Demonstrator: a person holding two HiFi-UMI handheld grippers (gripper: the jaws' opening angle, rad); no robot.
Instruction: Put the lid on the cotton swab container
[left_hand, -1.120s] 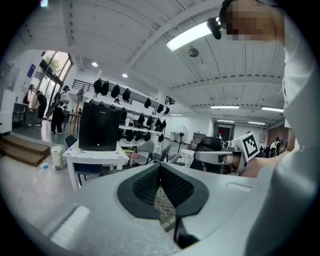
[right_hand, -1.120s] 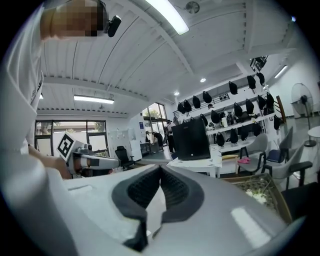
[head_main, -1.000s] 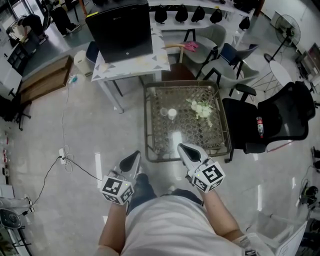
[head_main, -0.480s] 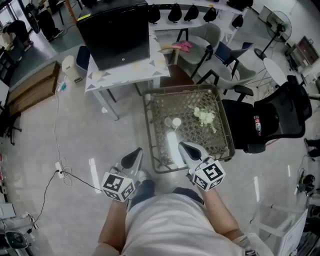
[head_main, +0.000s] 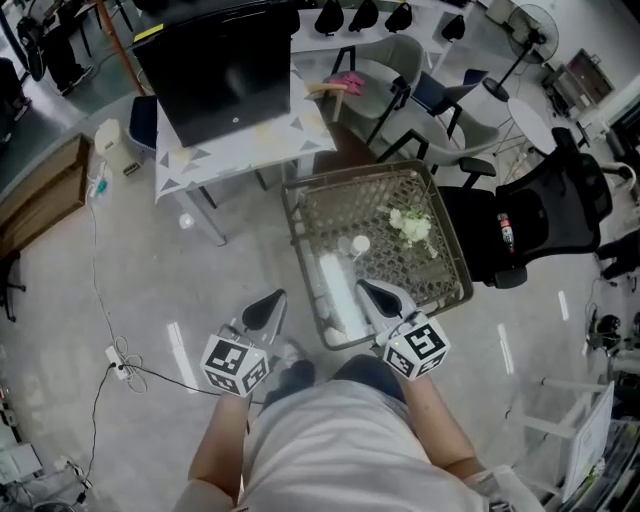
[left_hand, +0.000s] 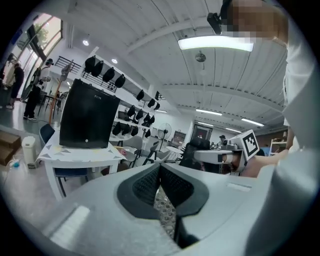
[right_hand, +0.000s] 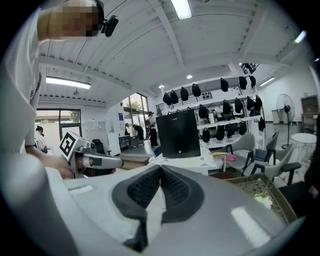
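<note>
A low glass-topped table with a wicker rim (head_main: 300, 235) stands just ahead of me. On it sit a small round white piece (head_main: 358, 243) and a loose clump of pale white-green stuff (head_main: 412, 225); I cannot tell which is the container or the lid. My left gripper (head_main: 272, 298) hangs shut and empty over the floor, left of the table's near corner. My right gripper (head_main: 372, 292) is shut and empty over the table's near edge. Both gripper views show closed pads, left gripper (left_hand: 160, 167) and right gripper (right_hand: 160, 170).
A white desk (head_main: 235, 135) with a black monitor (head_main: 222, 70) stands behind the low table. A black office chair (head_main: 540, 225) is at the right, with grey chairs (head_main: 400, 60) farther back. A white bin (head_main: 108, 145) and a cable (head_main: 120, 360) are on the floor at left.
The low table has come nearer to me and now reaches under my right gripper. Both grippers stay shut and level in front of my body.
</note>
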